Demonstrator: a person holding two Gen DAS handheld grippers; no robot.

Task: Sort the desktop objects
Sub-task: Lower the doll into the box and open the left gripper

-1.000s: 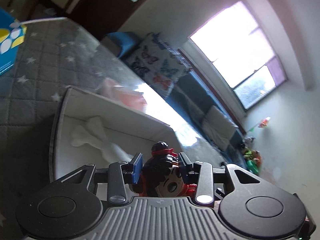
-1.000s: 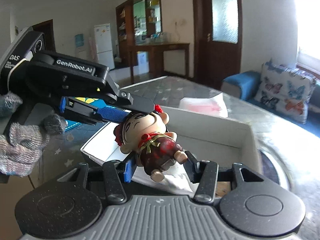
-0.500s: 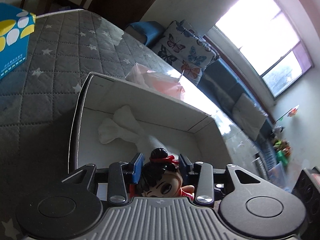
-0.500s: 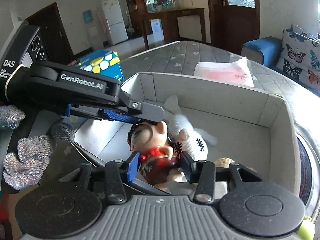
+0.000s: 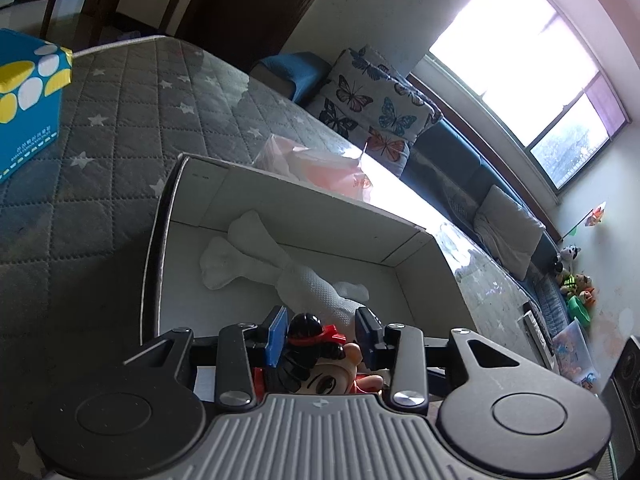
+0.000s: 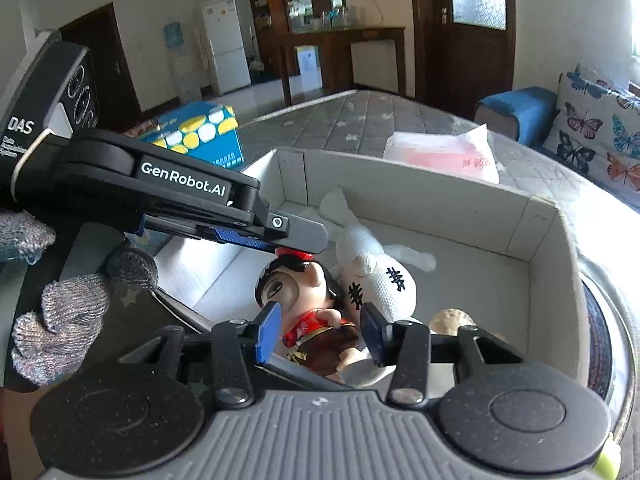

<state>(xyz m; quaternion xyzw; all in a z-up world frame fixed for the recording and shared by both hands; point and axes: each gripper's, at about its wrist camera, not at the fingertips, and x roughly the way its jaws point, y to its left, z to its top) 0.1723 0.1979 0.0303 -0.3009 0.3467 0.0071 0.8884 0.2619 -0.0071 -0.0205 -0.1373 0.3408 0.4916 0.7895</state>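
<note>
Left wrist view, from the left edge: a blue tissue box (image 5: 28, 96) with yellow and white spots sits on the grey starred quilt (image 5: 132, 92). Right of it stands an open white box (image 5: 304, 200) with a white plush (image 5: 276, 264) lying along its floor, and a pink bag (image 5: 316, 164) rests on the quilt just behind the far wall. At the bottom centre the left gripper (image 5: 320, 334) has its blue pads spread a little wider than the head of the doll (image 5: 316, 356) between them — the doll's black topknot and red band sit in the gap, close to the left pad, but whether either pad actually presses on it I cannot tell. Farther right are a butterfly cushion (image 5: 372, 100) and a bright window (image 5: 516, 52).

Right wrist view, same order: a gloved hand (image 6: 68, 320) holds the left gripper (image 6: 280, 236), whose black finger reaches in from the left and touches the doll's (image 6: 308, 304) red hair band from above. Behind it is the tissue box (image 6: 200, 136). The doll is low inside the box (image 6: 440, 188), leaning against the plush (image 6: 380, 276), which bears black stitched marks. The right gripper (image 6: 322, 332) stands open — its pads flank the doll's red-and-brown body with a visible gap on each side, gripping nothing. A small tan object (image 6: 452, 318) peeks out beside the right pad. The pink bag (image 6: 444, 156) lies beyond the box.
</note>
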